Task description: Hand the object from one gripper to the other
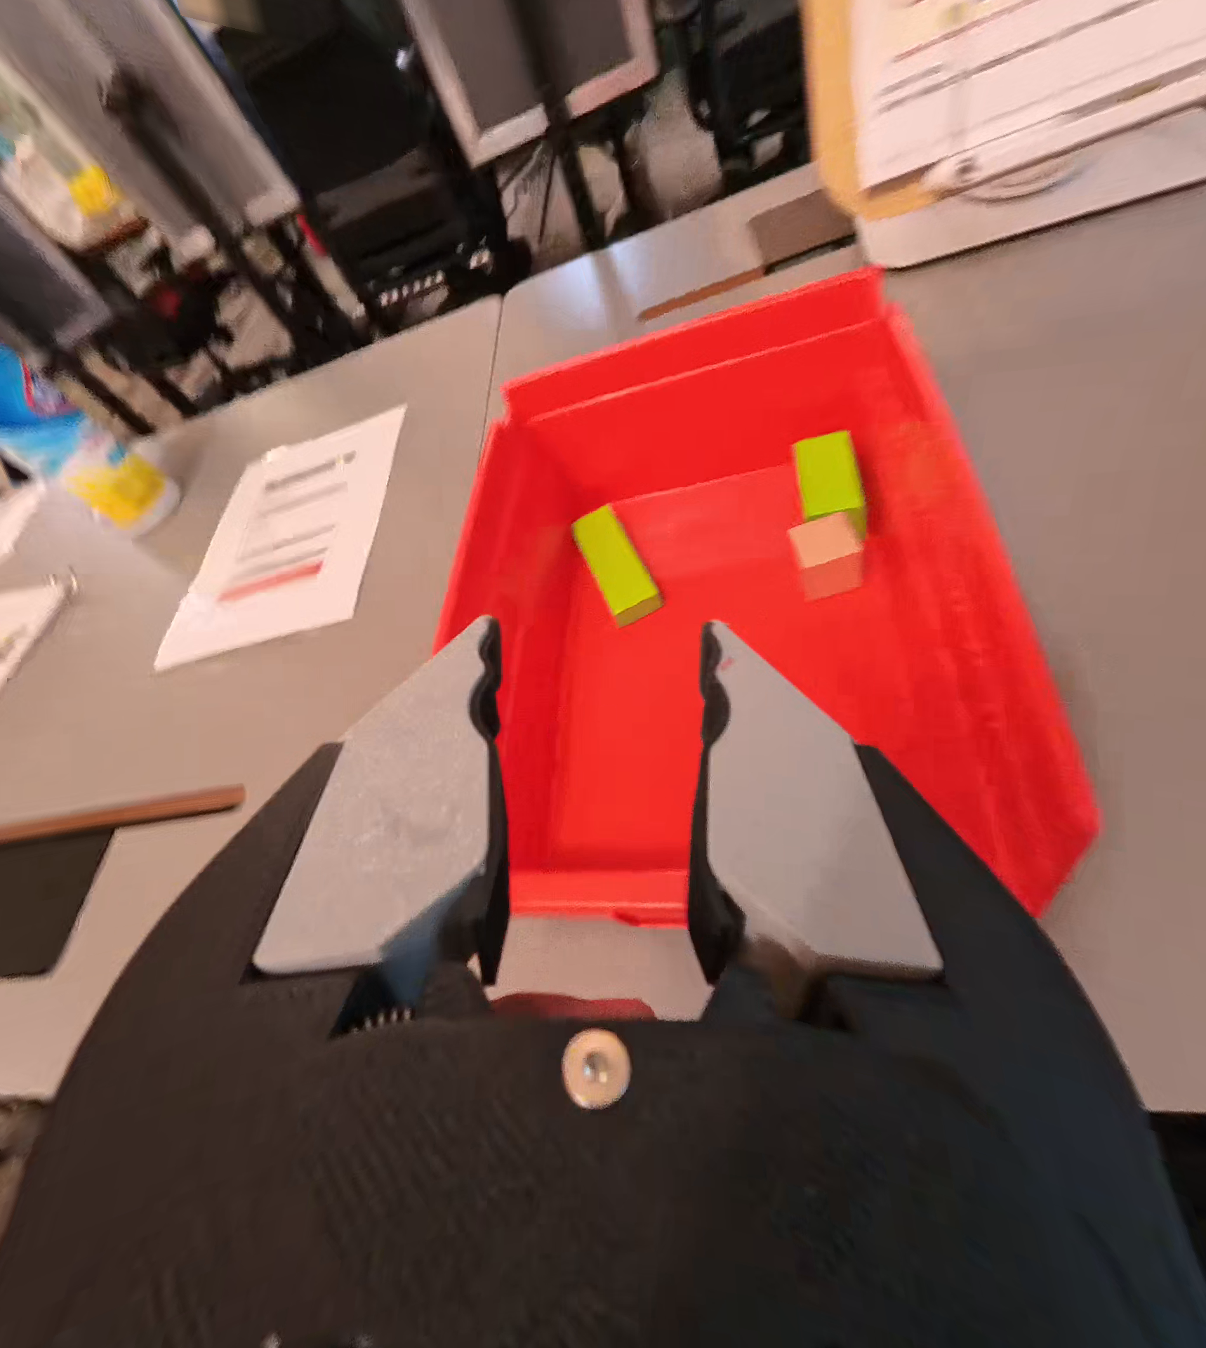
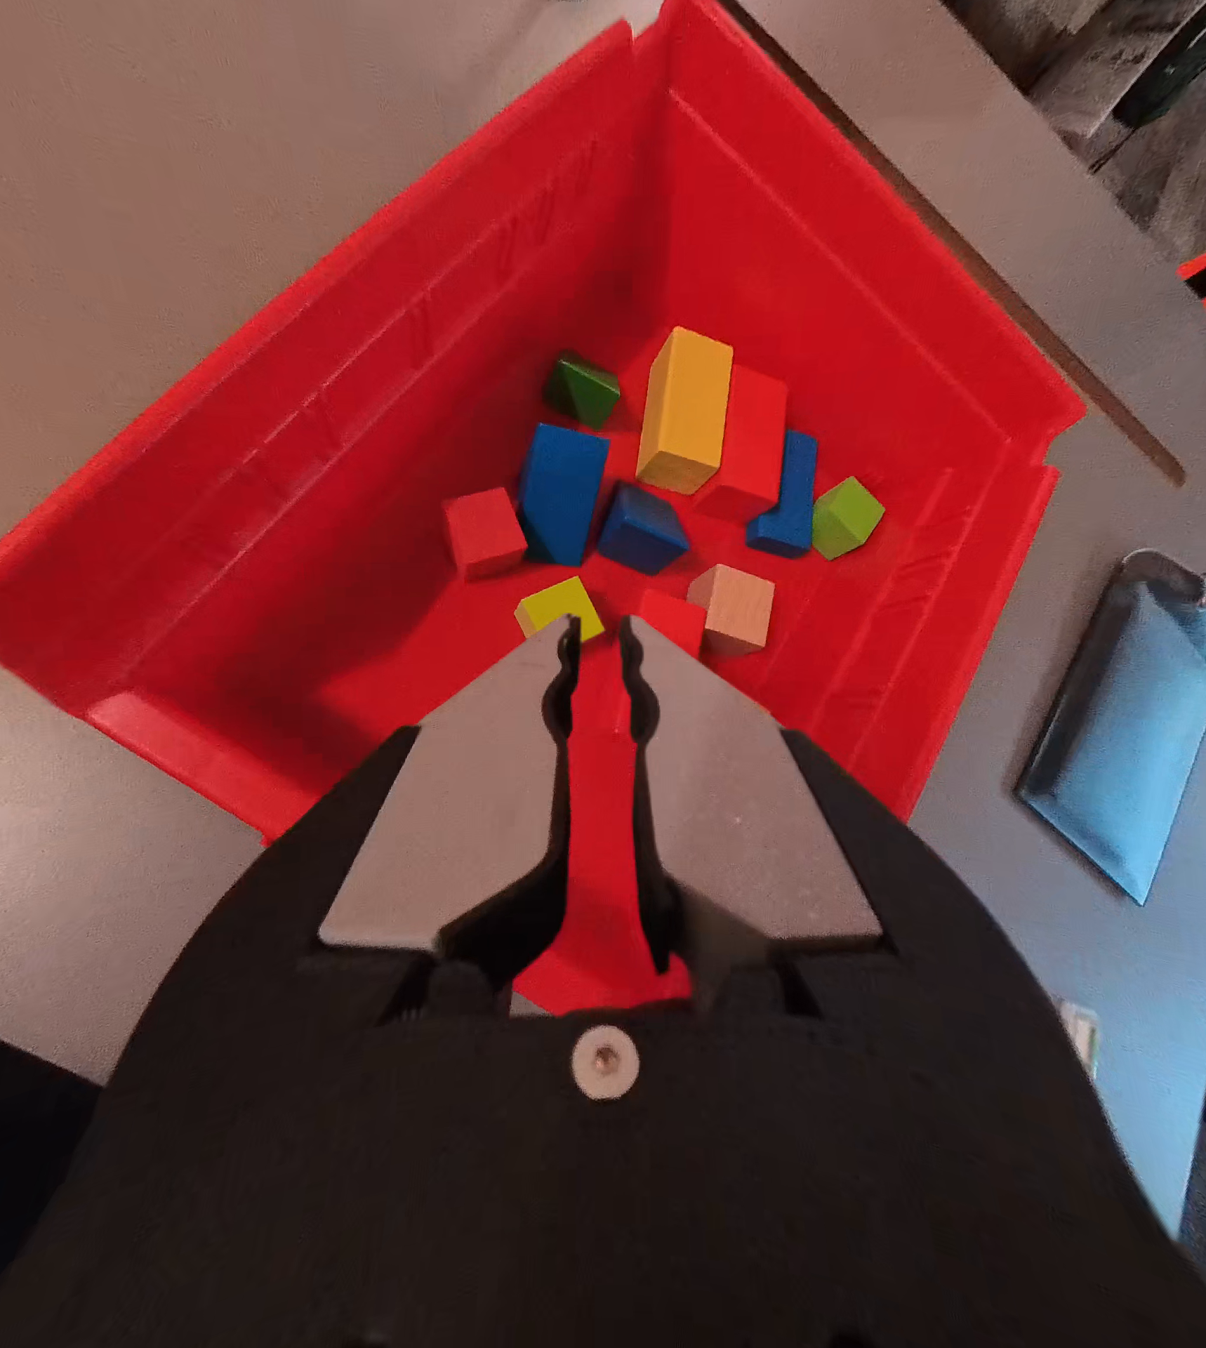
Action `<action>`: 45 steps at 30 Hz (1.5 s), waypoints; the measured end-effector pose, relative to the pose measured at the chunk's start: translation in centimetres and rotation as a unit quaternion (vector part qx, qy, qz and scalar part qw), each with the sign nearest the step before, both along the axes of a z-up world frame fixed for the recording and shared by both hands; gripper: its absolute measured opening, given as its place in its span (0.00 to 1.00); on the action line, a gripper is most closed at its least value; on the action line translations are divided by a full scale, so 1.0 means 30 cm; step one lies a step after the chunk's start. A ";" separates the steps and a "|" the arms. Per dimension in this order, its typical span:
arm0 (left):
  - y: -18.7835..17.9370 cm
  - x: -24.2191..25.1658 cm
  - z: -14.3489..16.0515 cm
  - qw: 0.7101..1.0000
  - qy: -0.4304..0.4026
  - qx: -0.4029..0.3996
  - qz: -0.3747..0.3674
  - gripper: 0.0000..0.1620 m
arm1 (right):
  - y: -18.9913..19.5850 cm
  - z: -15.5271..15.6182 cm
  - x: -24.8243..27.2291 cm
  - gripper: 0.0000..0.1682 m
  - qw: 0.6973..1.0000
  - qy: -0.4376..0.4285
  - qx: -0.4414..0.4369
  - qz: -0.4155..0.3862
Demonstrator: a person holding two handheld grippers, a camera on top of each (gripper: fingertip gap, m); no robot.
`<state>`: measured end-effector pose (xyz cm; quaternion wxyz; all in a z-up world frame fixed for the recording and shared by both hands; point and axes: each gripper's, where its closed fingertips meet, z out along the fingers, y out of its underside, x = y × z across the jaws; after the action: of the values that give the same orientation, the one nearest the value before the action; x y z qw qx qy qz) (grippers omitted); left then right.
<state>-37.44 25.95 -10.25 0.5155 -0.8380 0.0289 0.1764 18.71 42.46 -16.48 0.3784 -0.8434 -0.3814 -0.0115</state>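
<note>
Hovering over a grey counter (image 1: 1132, 583), the left tongs (image 1: 600, 642) gape wide and empty above a red bin (image 1: 950, 656) holding two lime blocks (image 1: 615, 565) and a tan cube (image 1: 826, 558). Papers (image 1: 294, 540) lie left; black stands (image 1: 556, 146) crowd the room behind. The right tongs (image 2: 596, 631), narrowed with nothing between them, hang over another red bin (image 2: 294, 510) full of coloured blocks (image 2: 684, 408); a dark tray (image 2: 1132, 729) sits beside it.

The right hand-held gripper (image 2: 596, 629), jaws narrowly apart and empty, hangs over a red bin (image 2: 294, 452) of blocks.
</note>
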 end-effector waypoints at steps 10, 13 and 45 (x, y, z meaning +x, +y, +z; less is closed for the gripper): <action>0.307 -0.099 -0.281 0.981 -0.127 -0.145 -0.011 0.33 | -0.032 -0.038 -0.061 0.08 0.999 -0.032 -0.005 0.041; 0.387 -0.142 -0.361 0.971 -0.118 -0.205 0.017 0.35 | -0.033 -0.033 -0.073 0.08 0.998 -0.029 0.003 0.050; 0.417 -0.112 -0.403 0.961 0.008 -0.273 -0.040 0.20 | -0.075 0.041 -0.070 0.08 0.996 -0.020 0.042 0.073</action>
<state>-40.81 38.45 -22.35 0.2732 -0.9438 0.1132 0.1475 16.61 40.21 -15.24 0.4055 -0.7962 -0.4488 -0.0160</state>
